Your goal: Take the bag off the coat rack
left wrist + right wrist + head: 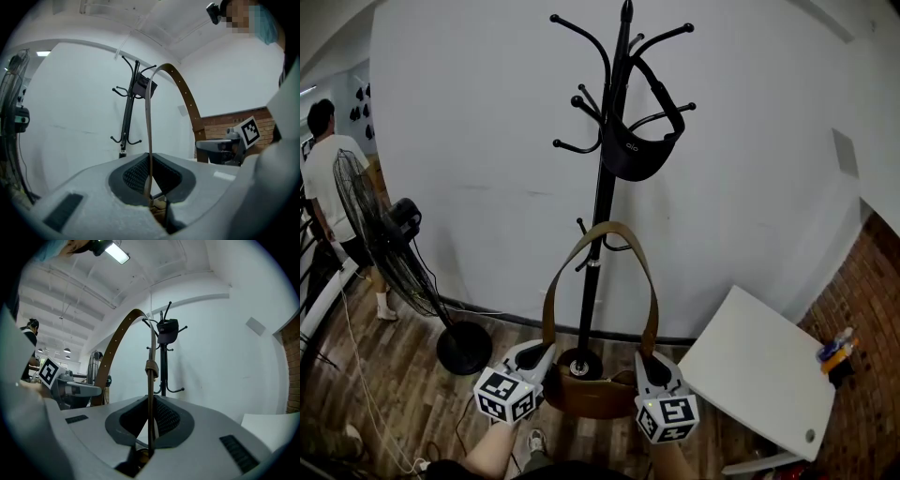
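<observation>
Left tongs [547,352], right tongs [645,359] clamp bag [591,395] before rack [604,199].

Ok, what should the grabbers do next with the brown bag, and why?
Probably carry the brown bag back, away from the coat rack. The left gripper and right gripper are each shut on an end of its strap. In both gripper views the strap arches free with the rack behind it, so it looks unhooked.

An indoor studio or lab-type workspace is indicated. A plain white partition wall [469,141], wood-plank floor [384,394] and brick wall [874,309] are noted, with a coat rack [605,187], pedestal fan [384,239], white table [759,370] and ceiling strip light [117,253].
</observation>
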A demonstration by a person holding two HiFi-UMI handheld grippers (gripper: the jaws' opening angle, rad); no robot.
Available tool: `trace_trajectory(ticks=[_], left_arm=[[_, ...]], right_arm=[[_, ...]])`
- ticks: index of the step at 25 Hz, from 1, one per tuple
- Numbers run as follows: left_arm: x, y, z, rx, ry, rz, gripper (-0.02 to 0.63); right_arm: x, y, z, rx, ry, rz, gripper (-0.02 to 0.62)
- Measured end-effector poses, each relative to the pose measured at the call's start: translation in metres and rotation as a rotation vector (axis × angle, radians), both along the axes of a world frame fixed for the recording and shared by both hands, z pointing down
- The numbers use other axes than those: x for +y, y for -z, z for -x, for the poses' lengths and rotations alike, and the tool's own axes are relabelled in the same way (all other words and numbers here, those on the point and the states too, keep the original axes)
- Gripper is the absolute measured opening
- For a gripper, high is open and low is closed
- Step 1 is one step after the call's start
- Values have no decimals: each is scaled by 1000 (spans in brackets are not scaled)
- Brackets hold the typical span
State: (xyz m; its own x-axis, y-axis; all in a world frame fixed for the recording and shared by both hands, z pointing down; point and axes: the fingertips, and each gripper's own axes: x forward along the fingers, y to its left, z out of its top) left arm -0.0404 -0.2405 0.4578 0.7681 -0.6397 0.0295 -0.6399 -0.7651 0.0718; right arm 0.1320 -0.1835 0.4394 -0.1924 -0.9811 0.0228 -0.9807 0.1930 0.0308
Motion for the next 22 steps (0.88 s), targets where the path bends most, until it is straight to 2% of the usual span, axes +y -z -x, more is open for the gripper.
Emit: trace_trajectory(ticks=[5,22], left_arm=[[17,-20,-6,-8,-10,46,17],[52,-48,-11,-8,4,104,17]], right_arm=[[14,-18,-4,-4,-4,37,25],[43,-56,-8,-13,21,119,25]])
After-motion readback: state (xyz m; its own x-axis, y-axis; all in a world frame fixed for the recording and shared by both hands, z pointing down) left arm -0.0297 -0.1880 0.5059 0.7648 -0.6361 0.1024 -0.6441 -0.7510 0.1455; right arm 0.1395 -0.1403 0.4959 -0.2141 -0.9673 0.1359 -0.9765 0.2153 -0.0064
